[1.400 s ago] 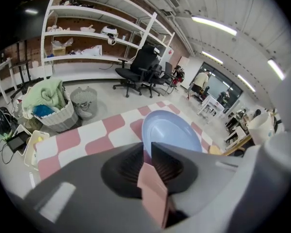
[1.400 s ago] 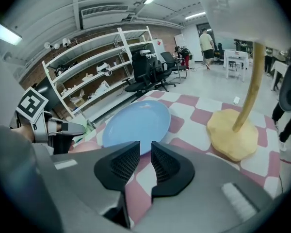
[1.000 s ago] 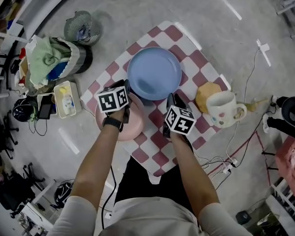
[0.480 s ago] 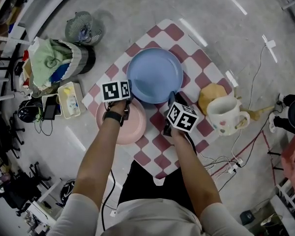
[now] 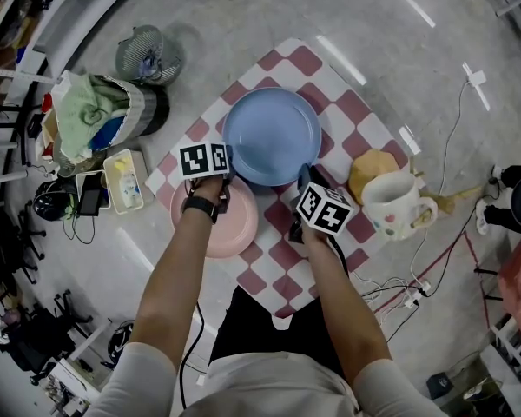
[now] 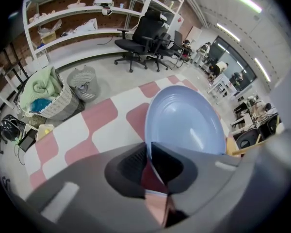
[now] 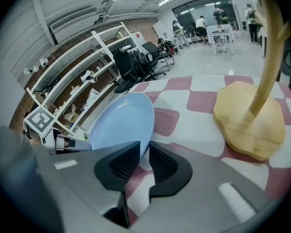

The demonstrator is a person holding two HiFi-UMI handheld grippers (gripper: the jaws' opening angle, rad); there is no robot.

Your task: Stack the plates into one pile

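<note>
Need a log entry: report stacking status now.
Left gripper and right gripper both shut on blue plate near rim. Pink plate alongside, not yet stacked. Mug off right, nothing in the way.

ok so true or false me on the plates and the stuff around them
1. The round pink plate lies on top of the round blue plate. False: it lies beside it, nearer the person, and the blue plate holds nothing.
2. The left gripper and the right gripper each have the blue plate's rim between their jaws. True.
3. The white spotted mug stands left of the blue plate. False: it stands to its right.
4. Both plates are over a red-and-white checked cloth. True.
</note>
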